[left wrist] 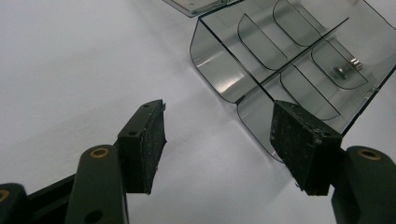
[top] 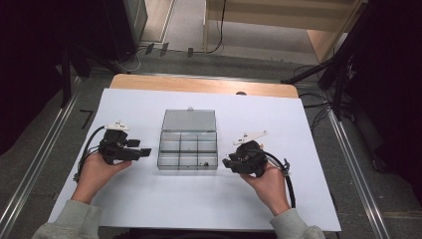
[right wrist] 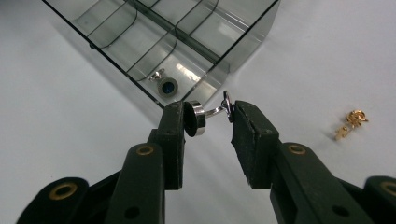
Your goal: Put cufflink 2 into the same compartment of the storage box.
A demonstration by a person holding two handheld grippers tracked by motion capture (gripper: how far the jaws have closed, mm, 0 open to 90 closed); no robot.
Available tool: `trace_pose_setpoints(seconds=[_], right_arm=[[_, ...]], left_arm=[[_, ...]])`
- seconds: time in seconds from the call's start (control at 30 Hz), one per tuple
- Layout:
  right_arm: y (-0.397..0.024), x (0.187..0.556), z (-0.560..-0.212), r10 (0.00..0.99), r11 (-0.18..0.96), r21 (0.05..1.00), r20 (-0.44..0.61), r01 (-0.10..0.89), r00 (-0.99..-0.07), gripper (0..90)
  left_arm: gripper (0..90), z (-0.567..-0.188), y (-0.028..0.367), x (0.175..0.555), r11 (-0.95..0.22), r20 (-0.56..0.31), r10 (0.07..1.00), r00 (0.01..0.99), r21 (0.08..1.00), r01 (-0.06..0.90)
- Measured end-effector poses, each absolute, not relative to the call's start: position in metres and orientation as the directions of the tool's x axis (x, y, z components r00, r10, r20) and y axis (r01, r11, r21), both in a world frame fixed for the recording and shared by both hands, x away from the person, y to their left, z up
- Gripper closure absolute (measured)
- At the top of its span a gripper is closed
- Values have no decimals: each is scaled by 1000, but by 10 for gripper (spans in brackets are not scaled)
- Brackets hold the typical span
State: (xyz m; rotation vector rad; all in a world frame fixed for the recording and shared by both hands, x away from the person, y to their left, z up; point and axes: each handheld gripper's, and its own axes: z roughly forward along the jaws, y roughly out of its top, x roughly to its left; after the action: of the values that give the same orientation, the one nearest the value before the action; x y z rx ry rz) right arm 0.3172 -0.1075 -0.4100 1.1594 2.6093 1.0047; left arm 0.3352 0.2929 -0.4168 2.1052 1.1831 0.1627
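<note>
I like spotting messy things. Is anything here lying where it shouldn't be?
Yes. A small gold cufflink lies loose on the white table, outside the clear box. One silver cufflink already sits in a compartment, and the right gripper holds another cufflink.

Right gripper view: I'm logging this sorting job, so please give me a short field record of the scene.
held: silver cufflink between the right gripper pads
box: clear divided box, lid open
in box: one silver cufflink, corner compartment
on table: gold cufflink, beside the box
left gripper: open, empty, near box corner
</note>
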Motion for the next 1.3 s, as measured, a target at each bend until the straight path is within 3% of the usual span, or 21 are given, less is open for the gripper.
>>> trace_pose_setpoints(seconds=[1.3], right_arm=[[-53,344,-416,625,533,614,178,582,-760,667]], left_arm=[[368,-417,295,336,-325,-226,789,572,636,700]])
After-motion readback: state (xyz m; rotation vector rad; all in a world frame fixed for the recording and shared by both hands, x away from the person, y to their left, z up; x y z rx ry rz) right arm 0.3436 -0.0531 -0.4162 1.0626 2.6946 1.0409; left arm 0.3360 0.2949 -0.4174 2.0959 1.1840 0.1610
